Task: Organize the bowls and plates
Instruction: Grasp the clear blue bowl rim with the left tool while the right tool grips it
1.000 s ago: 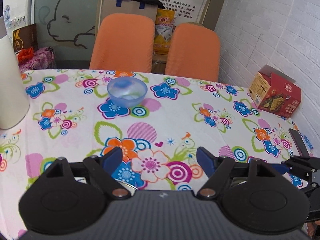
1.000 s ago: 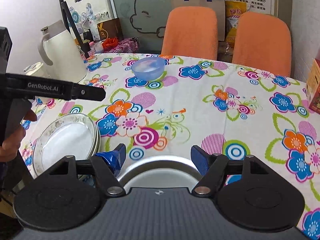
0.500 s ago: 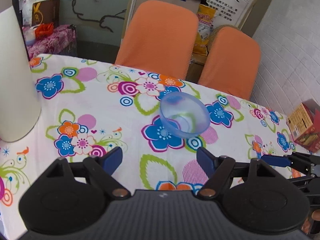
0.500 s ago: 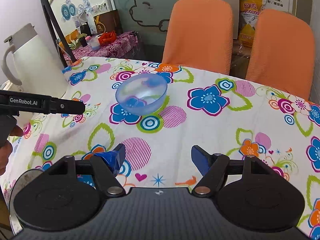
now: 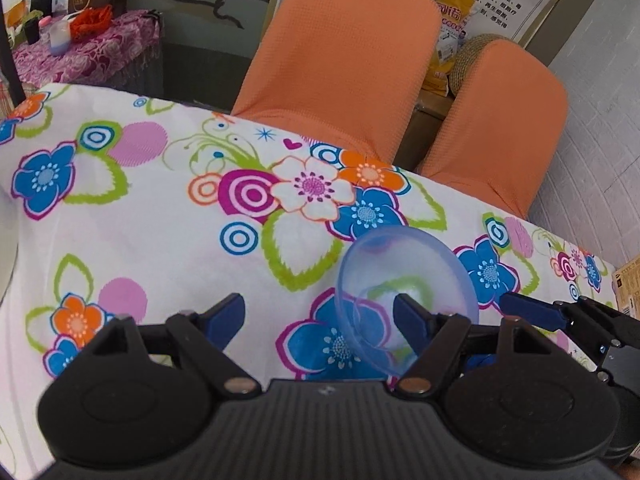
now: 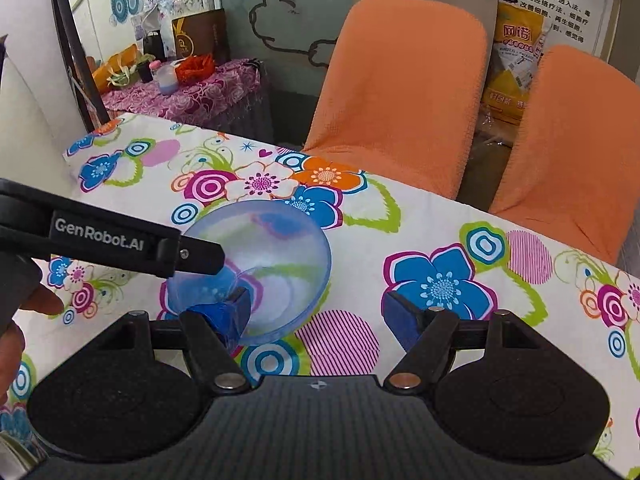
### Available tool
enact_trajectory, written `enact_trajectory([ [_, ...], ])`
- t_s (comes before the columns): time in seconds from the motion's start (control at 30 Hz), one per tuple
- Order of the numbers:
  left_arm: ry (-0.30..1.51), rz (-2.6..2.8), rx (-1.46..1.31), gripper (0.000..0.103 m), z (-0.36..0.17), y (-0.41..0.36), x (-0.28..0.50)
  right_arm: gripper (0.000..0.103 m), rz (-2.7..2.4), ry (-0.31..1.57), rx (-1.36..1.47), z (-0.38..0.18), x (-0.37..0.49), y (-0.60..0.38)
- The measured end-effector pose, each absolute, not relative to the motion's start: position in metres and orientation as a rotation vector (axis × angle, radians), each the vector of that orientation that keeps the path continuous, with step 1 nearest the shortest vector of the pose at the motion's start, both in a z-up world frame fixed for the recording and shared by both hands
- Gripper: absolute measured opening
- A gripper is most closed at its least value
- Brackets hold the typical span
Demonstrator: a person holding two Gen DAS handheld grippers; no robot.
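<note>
A translucent blue bowl [image 5: 404, 276] rests on the flowered tablecloth [image 5: 160, 232]. My left gripper [image 5: 318, 312] is open; its right finger shows through the bowl's wall, so the bowl's left rim lies between the jaws. In the right wrist view the same bowl [image 6: 272, 264] is just ahead of my open right gripper [image 6: 316, 314]. Its left fingertip [image 6: 230, 314] overlaps the bowl's near rim. The left gripper's finger [image 6: 196, 254] reaches over the bowl's left rim. The right gripper's blue fingertip [image 5: 528, 312] shows beside the bowl. No plates are in view.
Two orange chairs [image 6: 400, 92] stand behind the table's far edge. A white jug [image 6: 24, 120] is at the left. A side table with a purple cloth [image 6: 188, 92] holds small items. A cardboard box [image 5: 628, 288] sits at the right edge. A hand [image 6: 24, 312] holds the left gripper.
Both grippers have moved forward across the table and closed in on the blue bowl from either side. The white plates have dropped out of view.
</note>
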State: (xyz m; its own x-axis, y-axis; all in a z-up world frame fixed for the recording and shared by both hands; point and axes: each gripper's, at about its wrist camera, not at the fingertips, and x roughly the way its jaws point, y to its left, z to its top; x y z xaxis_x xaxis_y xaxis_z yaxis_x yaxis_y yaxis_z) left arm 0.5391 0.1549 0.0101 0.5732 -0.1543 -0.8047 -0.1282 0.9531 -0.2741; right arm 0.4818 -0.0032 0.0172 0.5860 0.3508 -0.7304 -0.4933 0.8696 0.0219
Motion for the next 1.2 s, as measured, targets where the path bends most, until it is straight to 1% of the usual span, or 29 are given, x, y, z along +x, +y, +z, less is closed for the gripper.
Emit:
enact_trajectory([
  [0.2,1.0,-0.02,-0.316,0.076,-0.006,0.151,0.559,0.059,0.513,0.835,-0.204,0.003,0.492,0.007],
  [0.47,0.972,-0.011,-0.261,0.075,-0.009,0.144,0.564,0.059,0.525,0.834,-0.194,-0.004,0.499,0.011],
  [0.53,0.96,0.0,-0.249,0.066,-0.008,0.142,0.563,0.058,0.54,0.83,-0.184,-0.004,0.497,0.013],
  [0.6,0.957,0.008,-0.239,0.031,-0.007,0.14,0.563,0.056,0.563,0.833,-0.18,-0.003,0.495,0.016],
  [0.63,0.966,-0.014,-0.252,0.025,-0.006,0.14,0.563,0.055,0.584,0.843,-0.179,-0.002,0.493,0.019],
  [0.7,0.989,-0.059,-0.29,0.016,-0.005,0.139,0.563,0.055,0.62,0.858,-0.175,-0.001,0.488,0.026],
  [0.8,1.013,-0.06,-0.304,0.016,-0.004,0.135,0.561,0.055,0.619,0.887,-0.172,0.002,0.482,0.029],
  [1.0,1.055,-0.092,-0.376,0.016,-0.001,0.141,0.547,0.057,0.647,0.998,-0.013,0.007,0.471,0.012],
  [1.2,1.024,-0.112,-0.348,0.016,0.018,0.122,0.503,0.059,0.628,0.95,-0.053,0.024,0.425,0.0],
])
